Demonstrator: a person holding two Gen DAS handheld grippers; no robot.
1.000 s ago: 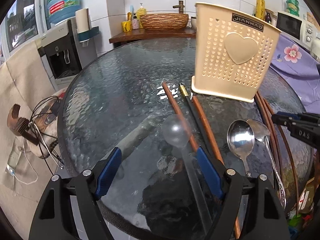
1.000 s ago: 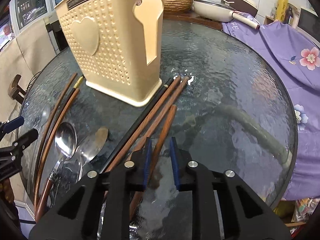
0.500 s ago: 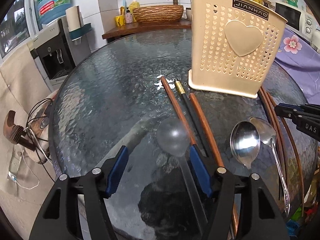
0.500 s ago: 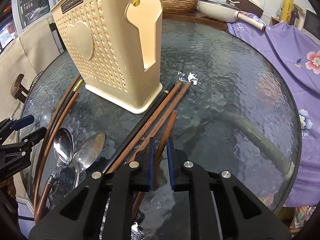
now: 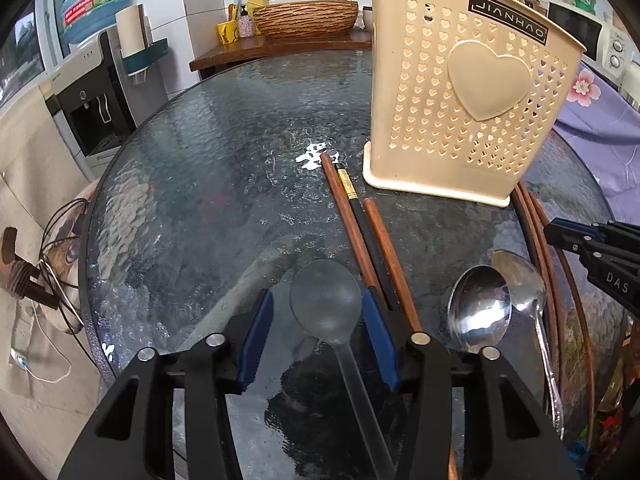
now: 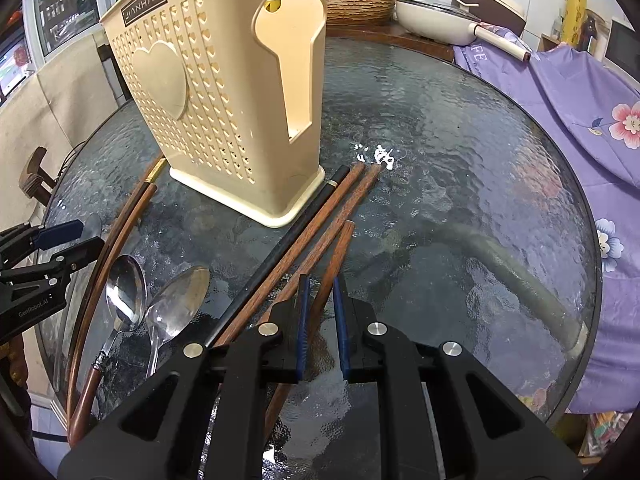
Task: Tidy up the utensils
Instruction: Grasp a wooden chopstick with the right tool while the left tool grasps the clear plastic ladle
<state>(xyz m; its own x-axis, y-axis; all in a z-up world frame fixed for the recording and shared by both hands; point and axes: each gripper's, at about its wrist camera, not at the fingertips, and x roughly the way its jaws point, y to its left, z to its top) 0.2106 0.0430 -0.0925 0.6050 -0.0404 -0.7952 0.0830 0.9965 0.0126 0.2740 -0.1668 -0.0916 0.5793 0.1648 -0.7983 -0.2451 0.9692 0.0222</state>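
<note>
A cream perforated utensil holder stands upright on the round glass table; it also shows in the right wrist view. My left gripper is open, its pads either side of a clear plastic spoon lying flat. Three chopsticks lie just right of it. Two metal spoons lie further right. My right gripper is shut on a brown chopstick, beside other chopsticks near the holder's base.
A purple flowered cloth drapes the table's right side. A wicker basket and a water dispenser stand behind the table. More chopsticks and the metal spoons lie left of the holder.
My left gripper has moved forward and narrowed around the clear spoon's bowl. My right gripper has closed on the brown chopstick.
</note>
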